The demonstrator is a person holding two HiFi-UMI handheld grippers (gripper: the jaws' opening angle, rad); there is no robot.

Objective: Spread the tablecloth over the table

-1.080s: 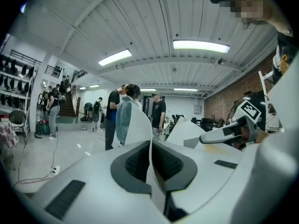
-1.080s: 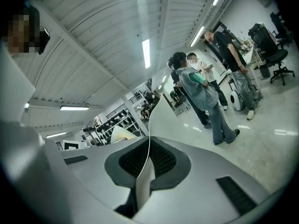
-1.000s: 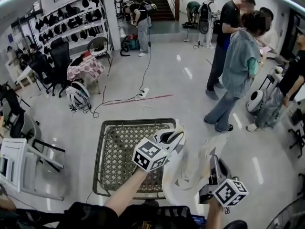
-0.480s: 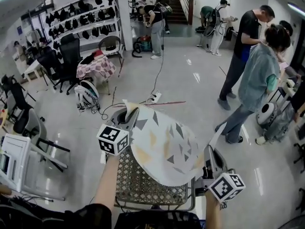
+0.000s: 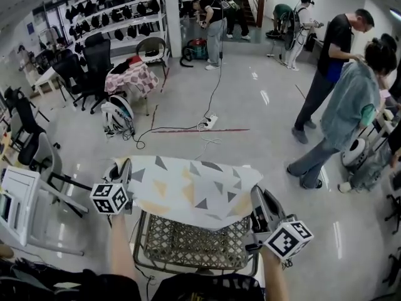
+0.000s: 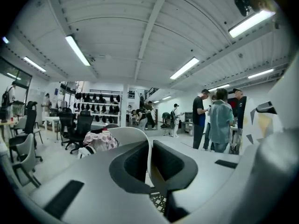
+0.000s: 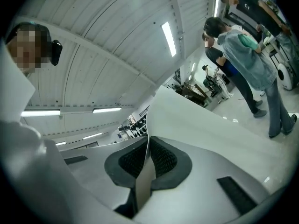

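The tablecloth [image 5: 194,190], white with grey and yellow triangles, hangs stretched in the air over the far half of the lattice-top table [image 5: 188,246]. My left gripper [image 5: 124,166] is shut on its left corner, off the table's left side. My right gripper [image 5: 256,195] is shut on its right corner, above the table's right edge. In the left gripper view a thin fold of the cloth [image 6: 135,136] is pinched between the shut pads [image 6: 170,164]. In the right gripper view the cloth [image 7: 201,120] runs out of the shut pads [image 7: 163,160] as a wide white sheet.
Two people [image 5: 351,105] stand on the floor at the right. A white plastic chair [image 5: 19,205] and grey chairs [image 5: 44,162] stand close on the left. A cable and power strip [image 5: 210,121] lie beyond the table. Further back is a small floral-covered table [image 5: 130,77].
The left gripper has swung far to the left, and the bunched cloth has opened into a flat sheet between both grippers. The right gripper shifted slightly, still holding its corner.
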